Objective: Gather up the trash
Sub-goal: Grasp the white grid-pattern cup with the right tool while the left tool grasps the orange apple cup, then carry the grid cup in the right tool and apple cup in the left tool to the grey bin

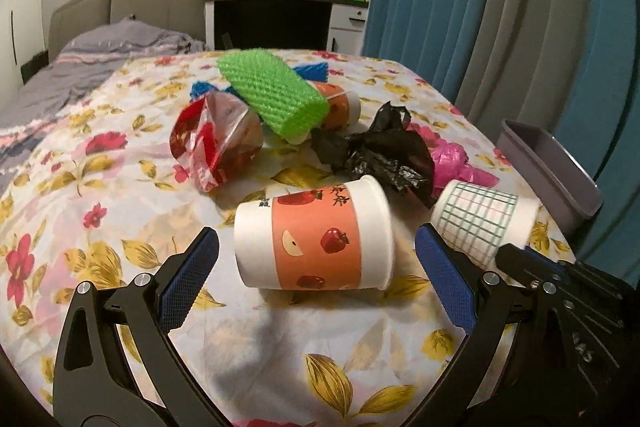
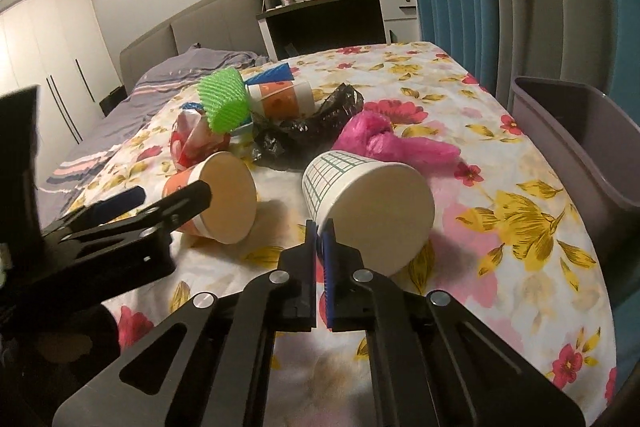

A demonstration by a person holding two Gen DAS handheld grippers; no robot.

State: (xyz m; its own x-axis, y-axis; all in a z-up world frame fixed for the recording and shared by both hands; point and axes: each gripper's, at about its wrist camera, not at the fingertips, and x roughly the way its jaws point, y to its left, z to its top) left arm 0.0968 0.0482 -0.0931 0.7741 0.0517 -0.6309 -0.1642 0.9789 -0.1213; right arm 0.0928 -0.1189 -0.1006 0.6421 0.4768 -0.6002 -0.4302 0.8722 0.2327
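An apple-print paper cup lies on its side on the flowered bedspread. My left gripper is open, its blue pads either side of that cup and apart from it. A checked paper cup lies to its right, mouth towards the right wrist camera. My right gripper is shut on that cup's rim at the lower left, one finger inside and one outside. In the left wrist view the checked cup has the right gripper at its lower edge. The left gripper and the apple cup show in the right wrist view.
Behind the cups lie a black bag, a pink bag, a red wrapper, a green mesh sleeve and a second apple cup. A grey bin stands at the bed's right edge, by blue curtains.
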